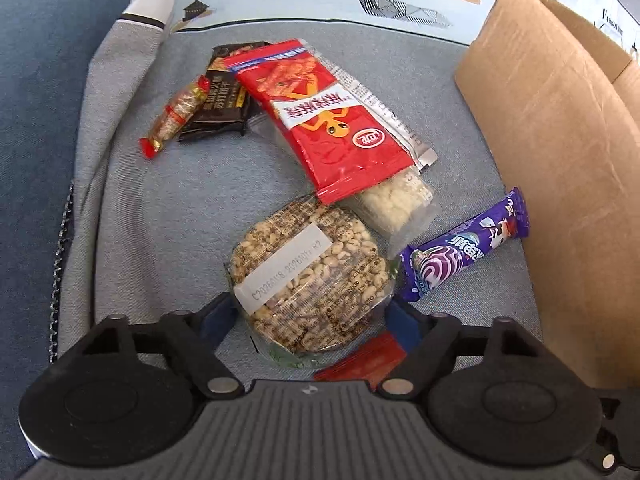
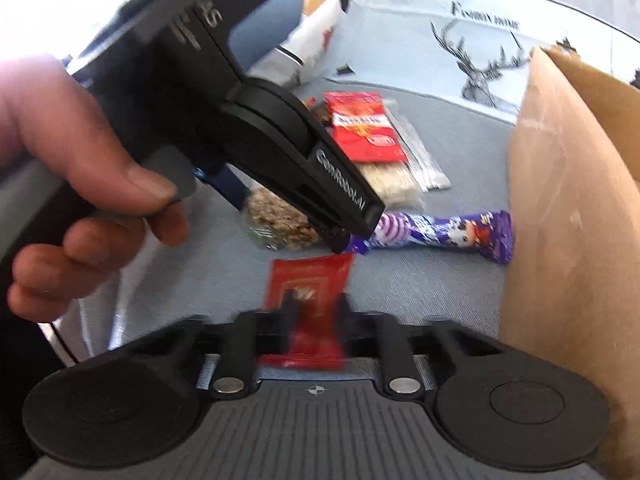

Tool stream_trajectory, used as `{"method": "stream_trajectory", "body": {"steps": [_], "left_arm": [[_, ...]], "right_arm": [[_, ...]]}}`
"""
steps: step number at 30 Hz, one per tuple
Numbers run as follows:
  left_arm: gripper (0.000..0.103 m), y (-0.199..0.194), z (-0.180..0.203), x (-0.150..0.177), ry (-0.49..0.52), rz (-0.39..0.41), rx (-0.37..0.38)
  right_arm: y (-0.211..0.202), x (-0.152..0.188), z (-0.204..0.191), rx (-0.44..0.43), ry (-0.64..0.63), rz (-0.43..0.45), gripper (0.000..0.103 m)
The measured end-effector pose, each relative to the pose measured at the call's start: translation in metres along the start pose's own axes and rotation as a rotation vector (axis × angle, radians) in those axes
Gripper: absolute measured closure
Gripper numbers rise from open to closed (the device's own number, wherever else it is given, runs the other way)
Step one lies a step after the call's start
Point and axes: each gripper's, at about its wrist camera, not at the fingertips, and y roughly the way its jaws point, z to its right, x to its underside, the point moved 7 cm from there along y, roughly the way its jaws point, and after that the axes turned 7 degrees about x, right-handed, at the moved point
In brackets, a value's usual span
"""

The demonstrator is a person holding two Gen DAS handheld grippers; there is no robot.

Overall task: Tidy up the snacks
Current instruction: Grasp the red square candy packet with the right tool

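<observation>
The left gripper (image 1: 308,316) stands wide, its fingers on either side of the round puffed-grain cake (image 1: 310,276), not yet closed on it. The right gripper (image 2: 314,320) is closed narrow on a small red sachet (image 2: 308,292), pinching it near its lower edge; the view is blurred there.

Handling, by judgement: the grain cake looks light, stiff and brittle under a slick clear wrapper. Grip it across its width at the rim with light pressure; a hard squeeze could crack it, and the film may slip. The sachet appears thin, limp and very light, so it will droop from the pinch point.

Appearance: the cake is a flat disc of tan and dark puffed grains bearing a white date label. It lies on a grey-blue sofa cushion (image 1: 160,216). Just beyond it lies a red snack bag (image 1: 320,120) over a clear pack of pale pieces (image 1: 396,204). To the right lies a purple candy bar (image 1: 464,256), close beside the cardboard box (image 1: 560,152). Farther left are a dark biscuit pack (image 1: 224,96) and a small gold-and-red wrapped sweet (image 1: 176,116).
</observation>
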Motion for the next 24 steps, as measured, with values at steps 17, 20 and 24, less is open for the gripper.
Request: {"method": "stream_trajectory", "body": {"steps": [17, 20, 24], "left_arm": [[0.012, -0.015, -0.029, 0.005, -0.13, -0.019, 0.015], [0.008, -0.014, -0.027, 0.004, -0.127, -0.022, -0.001], [0.006, -0.012, -0.024, 0.001, -0.121, -0.02, -0.02]], "right_arm": [[0.015, 0.001, -0.004, -0.029, -0.007, -0.047, 0.041], [0.016, 0.001, -0.006, -0.035, 0.0, -0.049, 0.037], [0.02, 0.001, -0.007, -0.033, -0.002, -0.051, 0.032]]}}
